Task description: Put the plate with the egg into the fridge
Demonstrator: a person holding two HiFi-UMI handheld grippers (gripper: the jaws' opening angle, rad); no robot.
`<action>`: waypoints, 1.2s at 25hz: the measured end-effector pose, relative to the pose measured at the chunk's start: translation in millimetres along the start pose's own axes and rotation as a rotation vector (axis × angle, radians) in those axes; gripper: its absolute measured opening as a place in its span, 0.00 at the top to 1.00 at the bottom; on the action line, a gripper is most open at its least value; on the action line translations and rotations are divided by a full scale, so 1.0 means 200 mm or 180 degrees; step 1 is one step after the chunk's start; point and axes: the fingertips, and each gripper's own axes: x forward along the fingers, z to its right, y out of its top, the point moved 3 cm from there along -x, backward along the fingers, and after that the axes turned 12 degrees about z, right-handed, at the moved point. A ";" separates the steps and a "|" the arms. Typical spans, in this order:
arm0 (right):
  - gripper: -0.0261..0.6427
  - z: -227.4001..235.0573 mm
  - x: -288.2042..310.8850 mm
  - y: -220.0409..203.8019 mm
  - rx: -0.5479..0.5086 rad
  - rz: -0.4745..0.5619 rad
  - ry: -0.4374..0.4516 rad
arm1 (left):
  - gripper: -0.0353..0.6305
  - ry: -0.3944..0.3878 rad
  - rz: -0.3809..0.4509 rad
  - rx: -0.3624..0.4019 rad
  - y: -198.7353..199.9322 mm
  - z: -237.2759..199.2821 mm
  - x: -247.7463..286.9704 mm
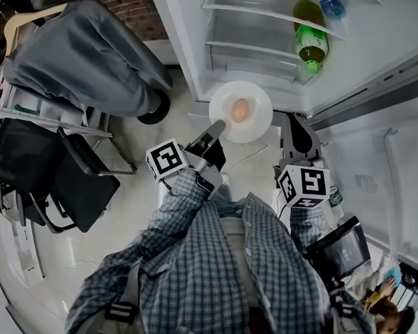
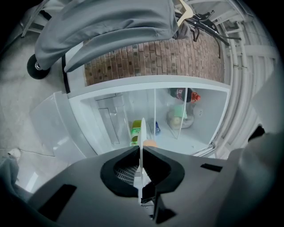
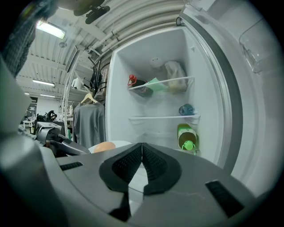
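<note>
Round white plate (image 1: 260, 101), rim-held
Left gripper (image 1: 217, 130) pinches near rim; loose brown egg (image 1: 240, 110) could roll; right gripper (image 3: 142, 150) closed, empty.

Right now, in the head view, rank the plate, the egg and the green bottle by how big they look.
Largest: plate.
Next: green bottle, lying farther from the camera, so real size unsure.
Smallest: egg.

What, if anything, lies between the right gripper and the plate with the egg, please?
Nothing: the head view shows a bare stretch between the right gripper, shut and empty, and the plate, which the left gripper holds by its rim.
</note>
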 end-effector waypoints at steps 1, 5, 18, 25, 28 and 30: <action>0.95 0.00 0.01 0.00 -0.0004 -0.0011 -0.0008 | 0.92 -0.0007 -0.0009 -0.0010 0.01 0.00 0.01; 0.95 -0.01 0.05 -0.03 -0.0025 -0.0046 -0.0013 | 0.92 0.0000 -0.0032 -0.0034 0.04 -0.04 0.05; 0.95 -0.01 0.11 -0.05 -0.0075 -0.0177 0.0040 | 0.92 0.0069 -0.0001 -0.0056 0.10 -0.09 0.11; 0.95 0.04 0.23 -0.05 -0.0073 -0.0174 0.0163 | 0.92 0.0167 0.0076 -0.0038 0.13 -0.07 0.20; 0.95 0.03 0.30 -0.04 -0.0070 -0.0160 0.0245 | 0.92 0.0081 0.0117 -0.0020 0.15 -0.05 0.26; 0.95 0.03 0.35 -0.03 -0.0067 -0.0141 0.0295 | 0.92 0.0043 0.0156 -0.0028 0.17 -0.05 0.29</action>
